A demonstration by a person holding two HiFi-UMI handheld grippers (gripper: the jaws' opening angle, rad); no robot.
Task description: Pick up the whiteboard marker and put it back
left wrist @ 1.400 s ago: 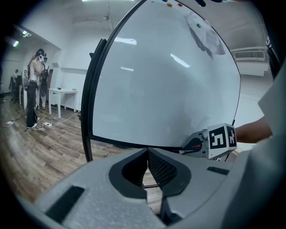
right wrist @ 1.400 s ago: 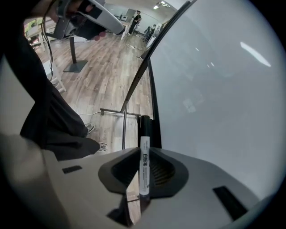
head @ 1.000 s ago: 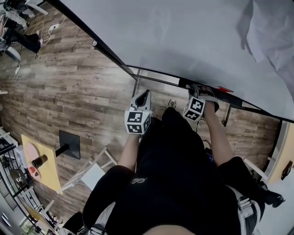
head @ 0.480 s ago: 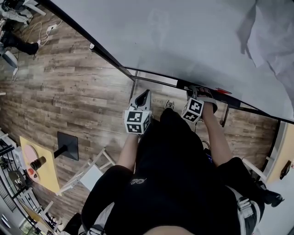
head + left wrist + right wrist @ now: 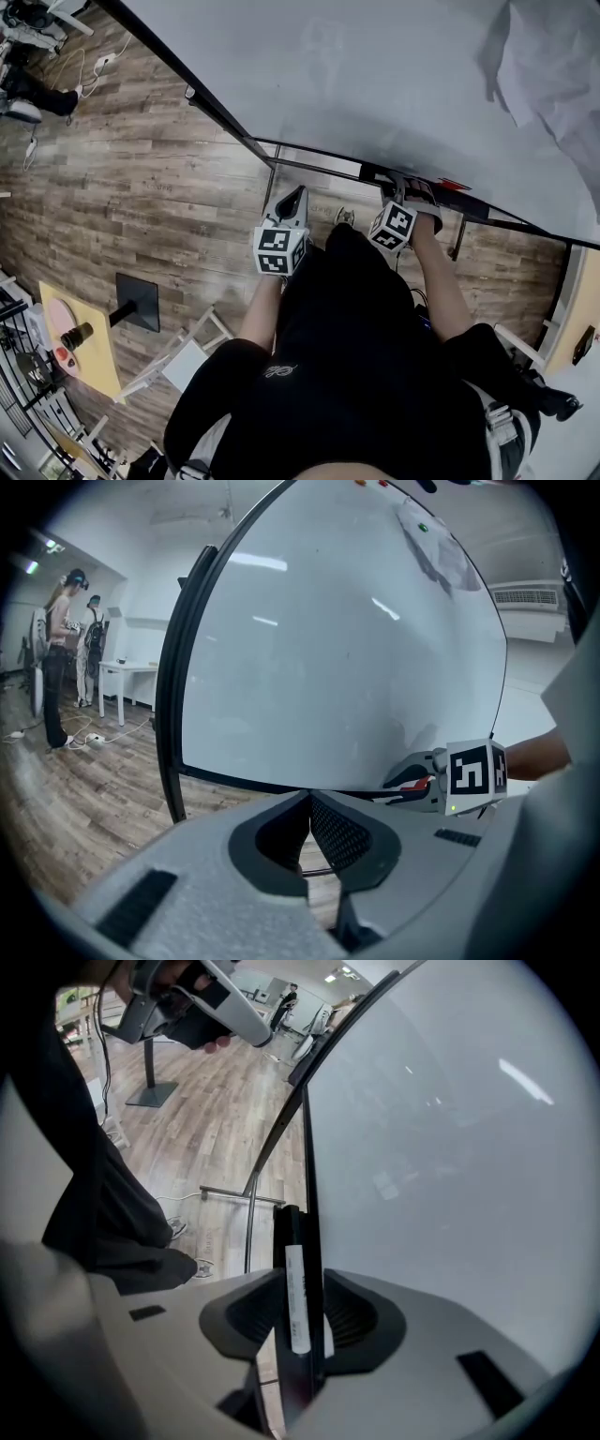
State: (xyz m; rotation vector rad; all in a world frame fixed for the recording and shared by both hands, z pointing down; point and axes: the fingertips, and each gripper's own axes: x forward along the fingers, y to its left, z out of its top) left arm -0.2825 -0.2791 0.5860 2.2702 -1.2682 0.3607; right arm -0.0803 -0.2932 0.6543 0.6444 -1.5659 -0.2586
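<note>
A black whiteboard marker (image 5: 295, 1297) with a white label lies along the ledge at the bottom edge of the whiteboard (image 5: 450, 1147). My right gripper (image 5: 300, 1279) straddles it. Its jaws are opening, with the marker between them and the pads no longer pressing on it. In the head view the right gripper (image 5: 398, 183) sits at the board's lower ledge (image 5: 487, 214). My left gripper (image 5: 295, 194) hangs over the floor to its left. In the left gripper view the left gripper (image 5: 309, 796) is shut on nothing, and the right gripper's marker cube (image 5: 473, 772) shows by the board.
A white cloth (image 5: 553, 66) hangs at the whiteboard's upper right. The board's stand legs (image 5: 272, 173) reach the wood floor. A yellow table (image 5: 89, 347), a black stand base (image 5: 141, 300) and a white chair (image 5: 187, 356) are at left. Two people (image 5: 61, 658) stand far off.
Both grippers stay where they were at the whiteboard's lower edge. Only the head view has shifted slightly.
</note>
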